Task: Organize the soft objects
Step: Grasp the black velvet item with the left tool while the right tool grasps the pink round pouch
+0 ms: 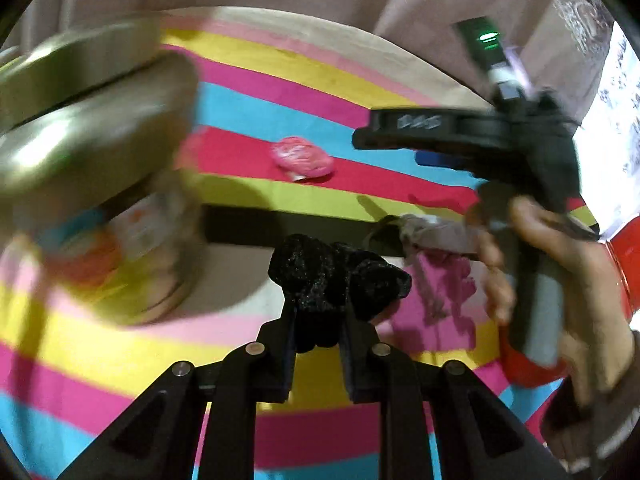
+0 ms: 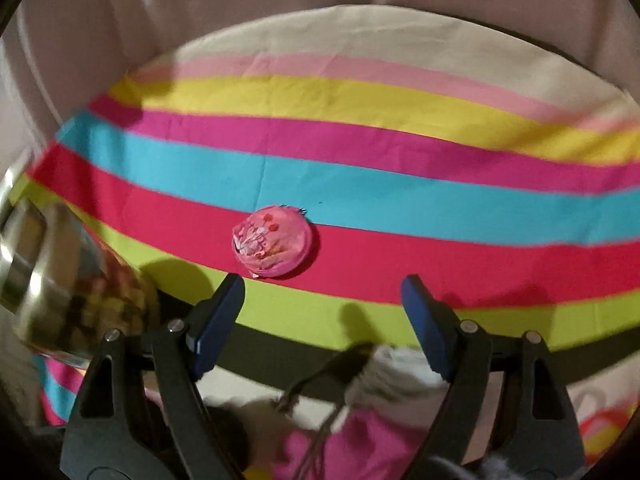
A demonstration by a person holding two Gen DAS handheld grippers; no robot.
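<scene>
So the left gripper (image 1: 318, 320) is clamped on a black fuzzy scrunchie-looking thing (image 1: 340, 276), sparkly and bunched up, and it's hanging above the striped cloth (image 1: 280, 64) that covers the surface. My guess is that it weighs basically nothing and squishes flat, so there's zero risk of breaking it. The only worry is it slipping out if the pinch only catches loose fluff, but here the jaws look sunk into the thick middle of the bundle, which is where I'd take it anyway. The right gripper (image 2: 322, 292) is spread wide with nothing between the blue pads (image 2: 218, 312), hovering over a greyish drawstring piece (image 2: 384, 376) and some magenta fabric (image 2: 360, 440), both floppy, so you'd want to grab a gathered fold rather than a flat edge. Further out on the red stripe sits a small pink round soft item (image 2: 272, 242), kinda like a pincushion or folded pouch, well apart from everything. Probably light and springy, so pinching it across the middle should do it. There's a shiny metal container (image 1: 92, 120) off to the left, too blurry to say what's inside.
</scene>
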